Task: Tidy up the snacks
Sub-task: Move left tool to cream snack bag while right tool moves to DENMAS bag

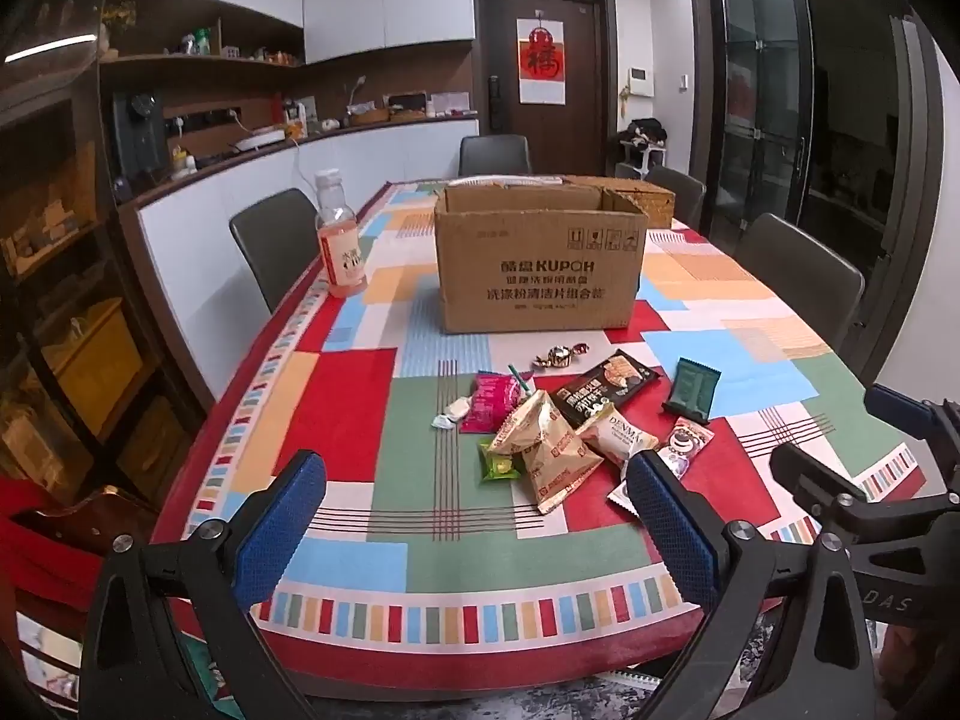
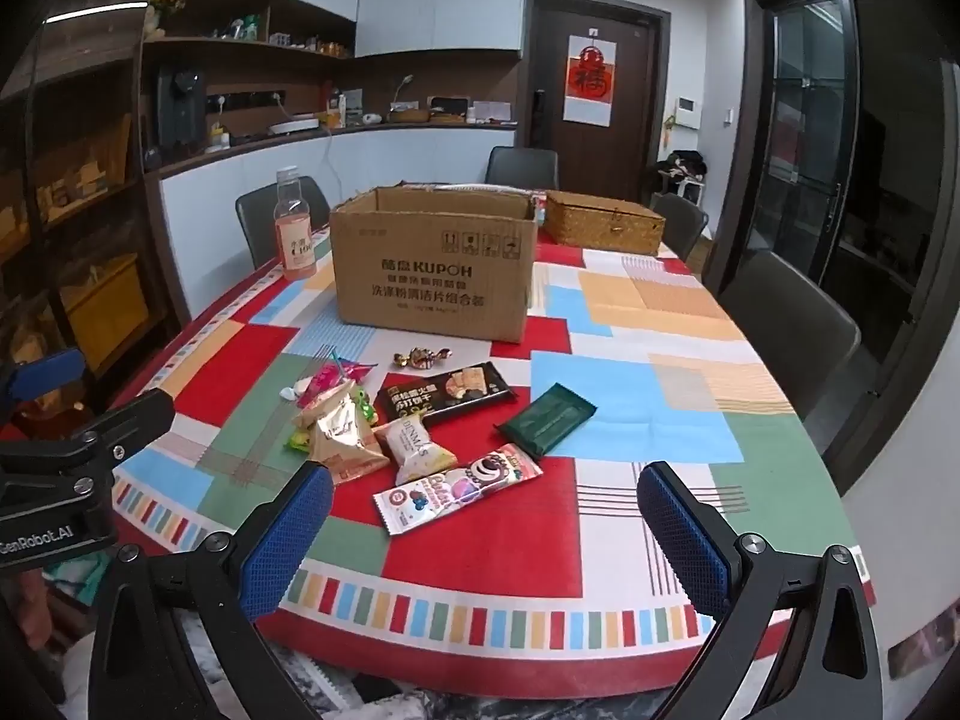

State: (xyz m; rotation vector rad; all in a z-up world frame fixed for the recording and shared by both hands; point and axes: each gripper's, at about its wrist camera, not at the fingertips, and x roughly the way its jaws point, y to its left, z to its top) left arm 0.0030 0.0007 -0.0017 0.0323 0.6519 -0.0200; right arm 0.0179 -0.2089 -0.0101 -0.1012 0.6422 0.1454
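Observation:
A pile of snack packets lies on the patchwork tablecloth: a tan bag [image 1: 543,450] [image 2: 342,429], a black cracker pack [image 1: 603,387] [image 2: 447,396], a green packet [image 1: 693,389] [image 2: 546,420], a pink packet [image 1: 489,399], a white bar [image 2: 459,489] and a gold candy [image 1: 561,355] [image 2: 422,357]. An open KUPOH cardboard box [image 1: 540,267] [image 2: 435,267] stands behind them. My left gripper [image 1: 474,525] is open and empty, held near the table's front edge before the pile. My right gripper [image 2: 483,531] is open and empty, just in front of the white bar.
A pink drink bottle [image 1: 341,237] [image 2: 294,228] stands left of the box. A woven basket [image 2: 603,222] sits behind the box at right. Grey chairs [image 1: 798,276] [image 2: 786,324] ring the table. Each gripper shows at the edge of the other's view.

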